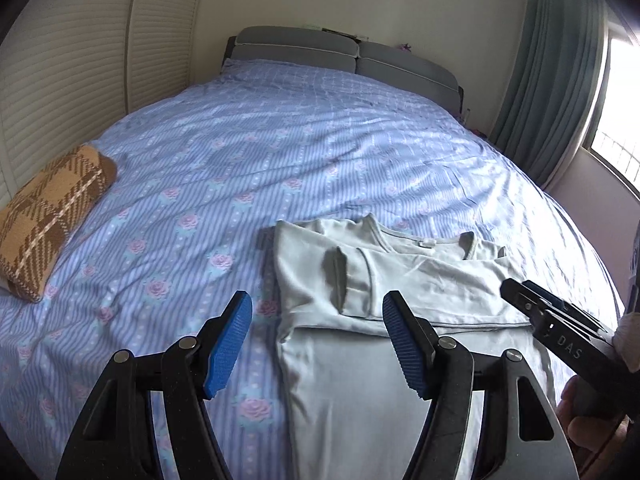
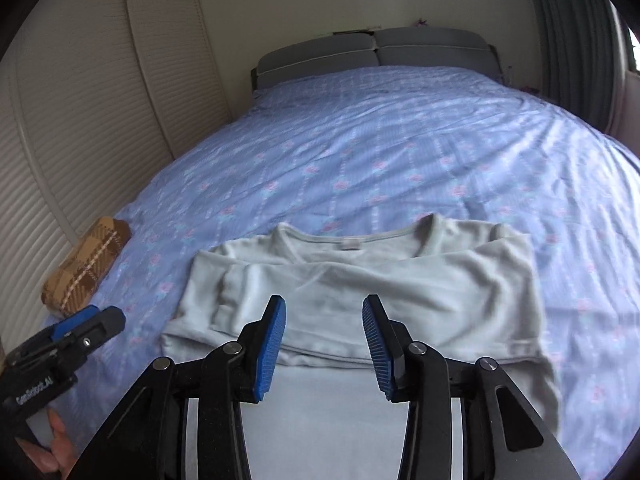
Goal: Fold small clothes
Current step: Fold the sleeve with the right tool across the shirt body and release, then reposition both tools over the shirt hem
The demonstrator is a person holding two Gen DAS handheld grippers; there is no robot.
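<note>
A pale grey-green long-sleeved top (image 1: 400, 284) lies flat on the bed, neck away from me, with both sleeves folded across its chest; it also shows in the right wrist view (image 2: 360, 292). My left gripper (image 1: 316, 344) is open and empty, hovering over the top's left edge. My right gripper (image 2: 324, 348) is open and empty above the top's lower middle. The right gripper also shows at the right of the left wrist view (image 1: 552, 316), and the left gripper shows at the lower left of the right wrist view (image 2: 80, 328).
The bed has a blue floral sheet (image 1: 280, 152). A folded brown plaid garment (image 1: 48, 224) lies at the bed's left edge, also seen in the right wrist view (image 2: 88, 264). Grey headboard cushions (image 2: 376, 52) are at the far end. Slatted wardrobe doors stand left, a curtain right.
</note>
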